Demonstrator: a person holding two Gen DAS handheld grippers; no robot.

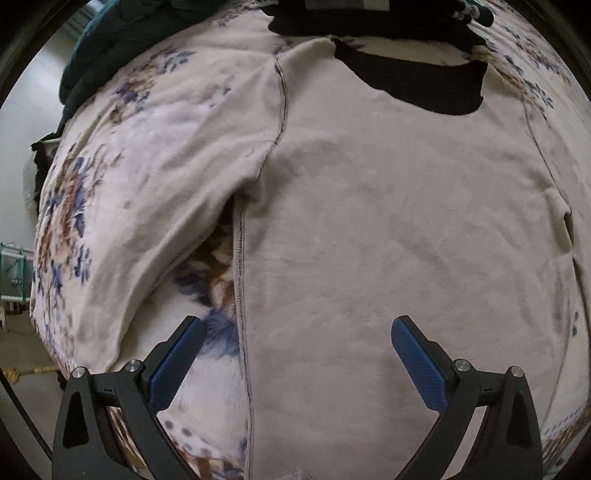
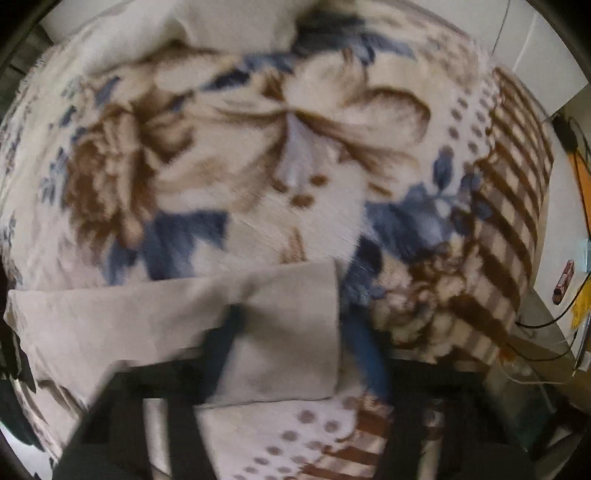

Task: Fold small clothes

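A beige long-sleeved top (image 1: 388, 221) with a black neck trim (image 1: 424, 85) lies flat on a floral blanket (image 1: 74, 206). Its left sleeve (image 1: 155, 206) lies spread beside the body. My left gripper (image 1: 295, 325) hovers open over the top's lower hem and side seam, holding nothing. In the blurred right wrist view, the end of a beige sleeve (image 2: 280, 332) lies between the fingers of my right gripper (image 2: 291, 317). The jaws stand apart; whether they touch the cloth is unclear.
A dark teal garment (image 1: 96, 48) lies at the blanket's far left edge. More dark clothes (image 1: 369, 14) lie beyond the collar. The bed edge with brown stripes (image 2: 509, 192) is at right. Cables and small items (image 2: 565, 288) lie on the floor there.
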